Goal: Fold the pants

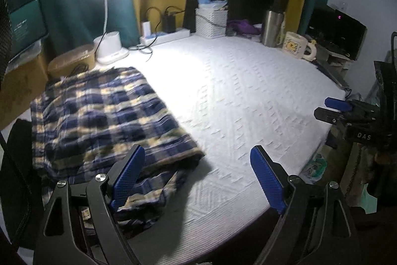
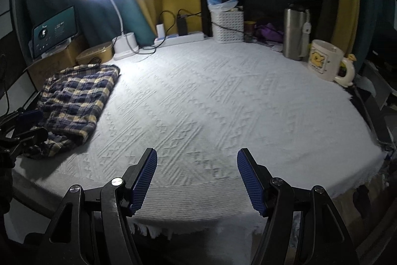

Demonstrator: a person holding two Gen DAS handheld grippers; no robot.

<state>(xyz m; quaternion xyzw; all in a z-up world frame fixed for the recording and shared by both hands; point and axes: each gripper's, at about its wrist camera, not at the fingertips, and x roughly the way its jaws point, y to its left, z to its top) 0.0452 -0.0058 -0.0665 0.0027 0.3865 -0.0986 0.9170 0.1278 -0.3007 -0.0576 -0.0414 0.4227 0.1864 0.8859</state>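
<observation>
Lying folded at the far-left corner of the white textured bedspread (image 2: 211,101), near the lamp base (image 2: 125,46) and the brown lidded box (image 2: 95,54) — the plaid pants (image 2: 74,101), already doubled into a compact rectangle with a looser layer spilling from beneath at the near-left edge. Hovering just over that near end with pads spread wide and nothing between them: the left gripper (image 1: 198,178), its left pad above the plaid cloth. Hanging apart over the bare middle of the near edge, likewise spread wide and holding nothing: the right gripper (image 2: 197,180). Judging by the neat top layers, nearing the end of the fold, with only the stray bottom flap left untidy. Best done by pinching that loose flap close to its corner, catching a single layer rather than the whole stack, lifting low and drawing it across so the upper fold is not dragged askew — then pressing flat. Worth bringing the right gripper over to pin the stack meanwhile, keeping clear of the cables (image 2: 148,49) at the far edge.
</observation>
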